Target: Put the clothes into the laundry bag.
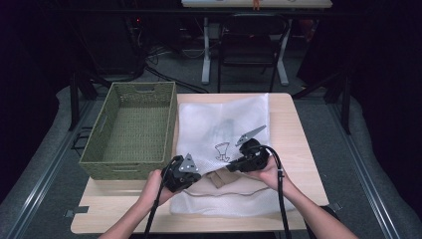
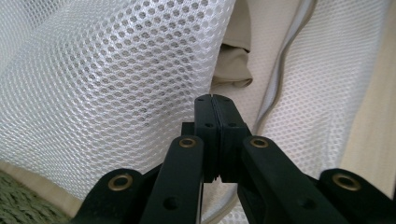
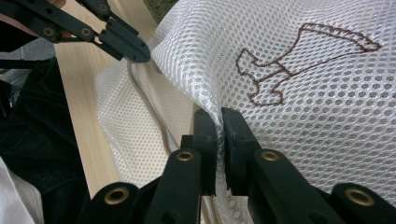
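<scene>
Mesh laundry bag (image 1: pixel 224 124) spread on the table (image 1: pixel 293 134) at six o'clock of the high view, upper layer pinched at its near opening by left gripper (image 1: pixel 185 175) and right gripper (image 1: pixel 239 162); best lifted evenly, both edges raised together to hold the mouth wide around the beige garment (image 1: pixel 219 179). Left gripper view: jaws pressed together on the mesh edge, garment at twelve o'clock. Right gripper view: jaws clamped on the mesh fold, brown embroidery (image 3: pixel 303 60) at one o'clock. Counted: one bag, one garment, one woven basket (image 1: pixel 132 129) at ten o'clock, two grippers.
</scene>
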Action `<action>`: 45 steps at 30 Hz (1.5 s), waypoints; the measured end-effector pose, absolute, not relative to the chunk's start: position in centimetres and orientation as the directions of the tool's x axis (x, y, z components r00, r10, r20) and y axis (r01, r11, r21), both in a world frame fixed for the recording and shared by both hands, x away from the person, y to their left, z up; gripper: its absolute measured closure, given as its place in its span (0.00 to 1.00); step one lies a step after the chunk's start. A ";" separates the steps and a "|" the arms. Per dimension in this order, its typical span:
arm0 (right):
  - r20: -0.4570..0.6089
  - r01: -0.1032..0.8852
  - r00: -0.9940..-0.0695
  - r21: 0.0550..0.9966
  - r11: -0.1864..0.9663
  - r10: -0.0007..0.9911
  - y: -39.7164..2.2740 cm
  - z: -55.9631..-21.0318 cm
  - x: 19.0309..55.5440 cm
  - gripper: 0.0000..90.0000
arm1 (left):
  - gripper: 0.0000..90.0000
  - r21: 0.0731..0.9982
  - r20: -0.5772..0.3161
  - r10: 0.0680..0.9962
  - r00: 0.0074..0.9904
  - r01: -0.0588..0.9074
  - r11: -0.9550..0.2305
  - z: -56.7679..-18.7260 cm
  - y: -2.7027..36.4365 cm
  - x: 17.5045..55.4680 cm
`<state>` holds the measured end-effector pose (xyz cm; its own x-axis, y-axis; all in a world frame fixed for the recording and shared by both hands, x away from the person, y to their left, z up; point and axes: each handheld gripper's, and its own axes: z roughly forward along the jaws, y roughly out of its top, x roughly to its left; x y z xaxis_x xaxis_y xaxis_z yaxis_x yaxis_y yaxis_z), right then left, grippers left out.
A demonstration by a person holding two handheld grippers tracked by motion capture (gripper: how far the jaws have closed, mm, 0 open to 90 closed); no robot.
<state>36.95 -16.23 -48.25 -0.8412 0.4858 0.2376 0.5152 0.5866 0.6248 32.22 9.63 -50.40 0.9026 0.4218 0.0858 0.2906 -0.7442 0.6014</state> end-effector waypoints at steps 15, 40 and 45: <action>0.262 0.529 -0.835 0.623 0.576 0.483 -16.6 -48.5 37.1 0.95 | 0.51 0.635 0.194 0.552 0.811 0.325 -0.701 -51.8 7.7 31.7; 0.238 0.499 -0.866 0.472 0.727 0.440 -15.4 -51.1 36.7 0.93 | 0.98 0.534 0.102 0.385 0.917 0.276 -0.799 -53.7 7.6 32.3; 0.255 0.500 -0.866 0.428 0.753 0.431 -15.3 -51.9 36.8 0.90 | 0.97 0.519 0.064 0.378 0.924 0.292 -0.803 -54.0 7.6 32.4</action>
